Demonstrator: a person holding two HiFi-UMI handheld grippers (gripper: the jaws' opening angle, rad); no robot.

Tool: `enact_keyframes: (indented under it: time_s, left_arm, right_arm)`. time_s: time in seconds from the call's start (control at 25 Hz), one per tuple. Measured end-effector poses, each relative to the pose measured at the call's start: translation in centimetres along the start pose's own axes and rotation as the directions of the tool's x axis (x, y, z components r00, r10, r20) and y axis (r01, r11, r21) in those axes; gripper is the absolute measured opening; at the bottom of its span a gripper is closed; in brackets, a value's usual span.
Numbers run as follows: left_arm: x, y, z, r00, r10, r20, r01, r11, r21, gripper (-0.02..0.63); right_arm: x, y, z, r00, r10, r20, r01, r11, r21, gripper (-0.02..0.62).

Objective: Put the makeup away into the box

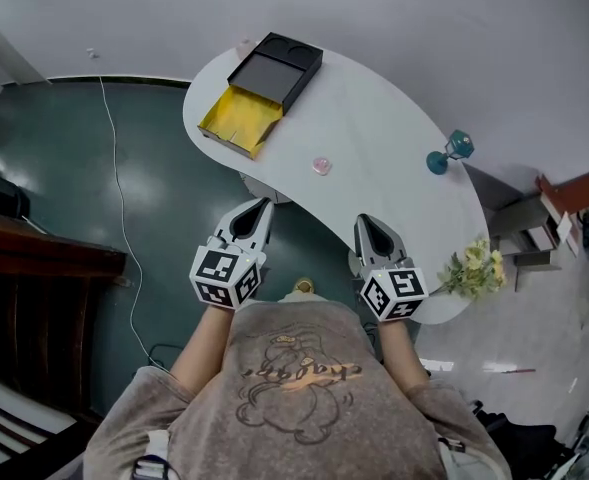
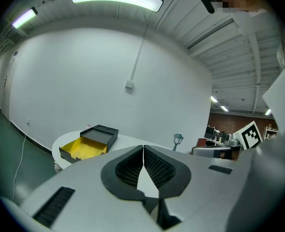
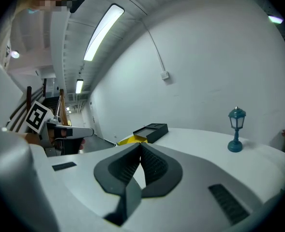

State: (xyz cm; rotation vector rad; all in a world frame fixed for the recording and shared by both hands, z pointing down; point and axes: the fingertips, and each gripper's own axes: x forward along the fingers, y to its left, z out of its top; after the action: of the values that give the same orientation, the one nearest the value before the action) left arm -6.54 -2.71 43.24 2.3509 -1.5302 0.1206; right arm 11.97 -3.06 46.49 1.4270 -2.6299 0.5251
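A black box [image 1: 277, 68] with a pulled-out yellow tray [image 1: 239, 120] stands at the far left end of the white table [image 1: 374, 118]. A small pink makeup item [image 1: 321, 165] lies in the middle of the table, near its front edge. My left gripper [image 1: 264, 204] hovers just short of the table's near edge, shut and empty. My right gripper [image 1: 362, 221] is level with it to the right, also shut with nothing in it. The left gripper view shows the shut left gripper [image 2: 143, 147] pointing toward the box [image 2: 99, 134]. In the right gripper view the right gripper [image 3: 141, 144] is shut, with the box [image 3: 152, 129] beyond.
A teal toy lamp post [image 1: 450, 152] stands at the table's far right side and shows as the lamp [image 3: 236, 129] in the right gripper view. A bunch of yellow flowers [image 1: 479, 267] lies at the table's right end. A white cable [image 1: 114, 168] runs across the dark green floor.
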Motion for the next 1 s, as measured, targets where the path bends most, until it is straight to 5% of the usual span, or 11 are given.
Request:
enact_keyframes:
  time_s: [0.48, 1.0]
  left_arm:
    - [2.0, -0.1, 0.6, 1.000, 0.010, -0.008, -0.010, 1.000, 0.017, 0.025]
    - [5.4, 1.3, 2.0, 0.998, -0.058, -0.016, 0.059, 0.998, 0.030, 0.026]
  right_arm:
    - [1.3, -1.9, 0.0, 1.000, 0.014, -0.008, -0.014, 1.000, 0.020, 0.004]
    - [3.2, -3.4, 1.5, 0.998, -0.062, 0.015, 0.061, 0.998, 0.027, 0.003]
